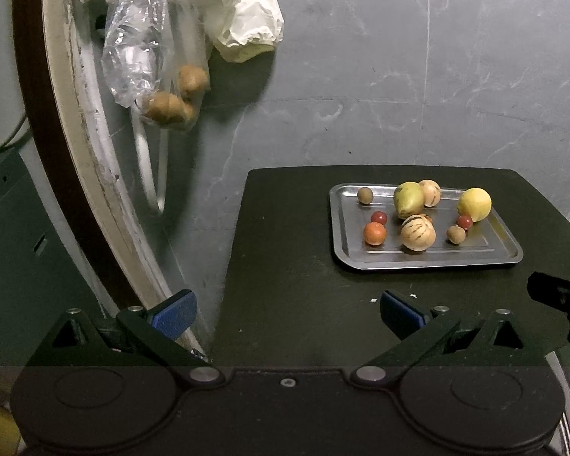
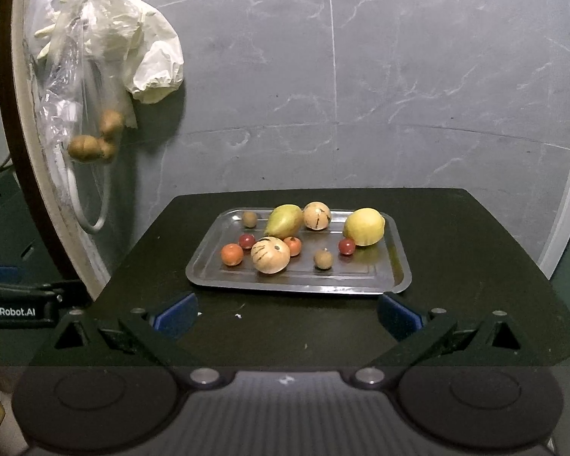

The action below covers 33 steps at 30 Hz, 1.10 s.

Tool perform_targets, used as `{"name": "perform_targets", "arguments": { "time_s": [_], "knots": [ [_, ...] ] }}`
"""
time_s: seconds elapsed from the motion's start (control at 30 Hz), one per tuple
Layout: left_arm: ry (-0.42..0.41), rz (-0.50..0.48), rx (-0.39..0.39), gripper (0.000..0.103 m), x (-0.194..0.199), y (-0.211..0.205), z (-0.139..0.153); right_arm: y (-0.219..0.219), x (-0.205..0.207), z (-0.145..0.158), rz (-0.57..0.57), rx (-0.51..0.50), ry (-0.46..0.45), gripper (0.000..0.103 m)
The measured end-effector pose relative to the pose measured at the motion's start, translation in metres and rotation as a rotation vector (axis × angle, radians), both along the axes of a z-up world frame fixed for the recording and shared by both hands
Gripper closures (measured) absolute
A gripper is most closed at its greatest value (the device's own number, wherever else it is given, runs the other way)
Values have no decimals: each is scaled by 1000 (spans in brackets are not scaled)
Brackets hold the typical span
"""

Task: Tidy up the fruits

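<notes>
1. A small orange fruit (image 2: 293, 246) sits mostly hidden behind the striped melon (image 2: 270, 255) in the right wrist view; the left wrist view hides it entirely.
2. The brown lumps (image 1: 174, 100) inside the clear hanging bag (image 1: 140, 38) are too blurred to identify.
3. The other gripper (image 1: 562, 304) is cut off at the left wrist view's right edge.

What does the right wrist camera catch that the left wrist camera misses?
Only the right wrist view shows a second small orange fruit behind the front striped melon, and the other tool's GenRobot.AI label. Only the left wrist view shows the open left gripper itself. Both show the steel tray, lemon and pear.
</notes>
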State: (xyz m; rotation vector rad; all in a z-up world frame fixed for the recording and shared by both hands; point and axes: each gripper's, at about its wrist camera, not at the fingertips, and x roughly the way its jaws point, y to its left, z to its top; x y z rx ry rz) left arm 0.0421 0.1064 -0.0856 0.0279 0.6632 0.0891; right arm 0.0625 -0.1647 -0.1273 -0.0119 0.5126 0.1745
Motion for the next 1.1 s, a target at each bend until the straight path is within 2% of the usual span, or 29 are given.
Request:
{"name": "perform_targets", "arguments": {
  "time_s": [0.47, 1.1],
  "knots": [
    [-13, -40, -25, 1, -2, 9, -1, 10, -13, 3, -44, -23, -13, 0],
    [-2, -40, -26, 1, 1, 9, -4, 10, -7, 2, -42, -28, -1, 0]
  ]
}}
